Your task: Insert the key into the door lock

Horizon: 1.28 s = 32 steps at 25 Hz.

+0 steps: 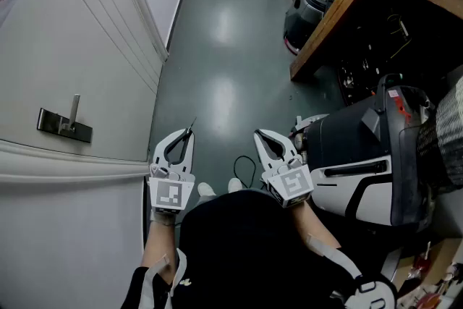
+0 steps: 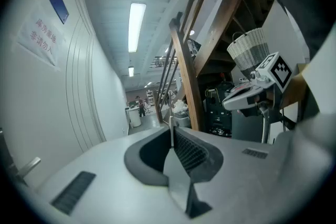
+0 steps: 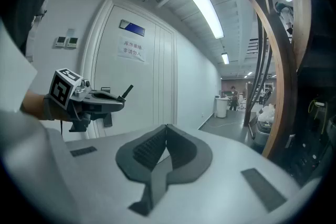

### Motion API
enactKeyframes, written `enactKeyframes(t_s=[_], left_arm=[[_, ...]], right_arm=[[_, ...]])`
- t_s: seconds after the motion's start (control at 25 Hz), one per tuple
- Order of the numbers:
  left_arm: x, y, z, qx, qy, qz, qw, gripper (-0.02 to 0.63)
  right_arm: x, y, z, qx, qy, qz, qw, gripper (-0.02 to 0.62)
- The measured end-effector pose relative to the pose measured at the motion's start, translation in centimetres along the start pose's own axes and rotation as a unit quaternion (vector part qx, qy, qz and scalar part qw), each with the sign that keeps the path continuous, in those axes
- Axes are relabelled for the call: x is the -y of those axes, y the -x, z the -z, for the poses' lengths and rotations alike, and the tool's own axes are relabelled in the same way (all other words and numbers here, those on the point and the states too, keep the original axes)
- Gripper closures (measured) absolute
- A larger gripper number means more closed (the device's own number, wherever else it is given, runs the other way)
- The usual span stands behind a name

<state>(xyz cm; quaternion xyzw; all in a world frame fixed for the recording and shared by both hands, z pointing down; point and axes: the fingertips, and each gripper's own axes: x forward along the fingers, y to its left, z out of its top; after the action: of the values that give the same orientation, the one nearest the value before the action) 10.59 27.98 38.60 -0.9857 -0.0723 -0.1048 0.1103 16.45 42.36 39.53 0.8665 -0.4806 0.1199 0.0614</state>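
The pale door (image 1: 65, 47) fills the left of the head view. Its dark lock plate with a metal lever handle (image 1: 65, 125) sits at mid-height. My left gripper (image 1: 189, 134) is held low, to the right of the door's edge and well away from the lock. It is shut on a thin key (image 1: 192, 124) that pokes out past the fingertips. In the left gripper view the key (image 2: 171, 132) stands upright between the closed jaws. My right gripper (image 1: 259, 134) hangs beside it, shut with nothing in it. The right gripper view shows the left gripper (image 3: 94, 99) and the key (image 3: 127, 92) in front of the door.
A black and white machine (image 1: 362, 163) stands close on the right. Beyond it a slanted wooden stair beam (image 1: 347, 3) crosses, with clutter beneath. Grey-green floor (image 1: 224, 69) runs ahead along the door wall. A sign (image 3: 132, 48) hangs on the door.
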Motion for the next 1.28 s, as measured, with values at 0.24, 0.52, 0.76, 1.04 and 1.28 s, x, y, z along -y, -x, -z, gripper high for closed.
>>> enactKeyframes(t_s=[0.24,0.52,0.76,1.04,1.28], left_arm=[[-2.1,1.0,1.3,-0.009,-0.089,-0.011,0.996,0.578],[-5.4,3.1,3.1,-0.02,-0.086,-0.027,0.9957,0.578],[-8.6,5.1,5.1,-0.027,-0.081,-0.039,0.9956,0.578],[-12.0,6.3,7.4,-0.039,-0.066,-0.056,0.9955,0.578],[-15.5,5.7,9.8,-0.067,-0.039,-0.091,0.9927,0.578]], right_arm=[[-2.2,-2.0,-1.1,0.009,0.017,-0.003,1.0,0.58],[-5.8,-4.8,-1.7,0.008,0.056,-0.024,0.998,0.579],[-9.2,-7.8,-1.8,0.008,0.162,-0.042,0.986,0.578],[-11.0,-11.5,-1.7,-0.002,0.188,-0.053,0.981,0.578],[-11.2,-17.0,-2.0,-0.004,0.2,-0.096,0.975,0.578]])
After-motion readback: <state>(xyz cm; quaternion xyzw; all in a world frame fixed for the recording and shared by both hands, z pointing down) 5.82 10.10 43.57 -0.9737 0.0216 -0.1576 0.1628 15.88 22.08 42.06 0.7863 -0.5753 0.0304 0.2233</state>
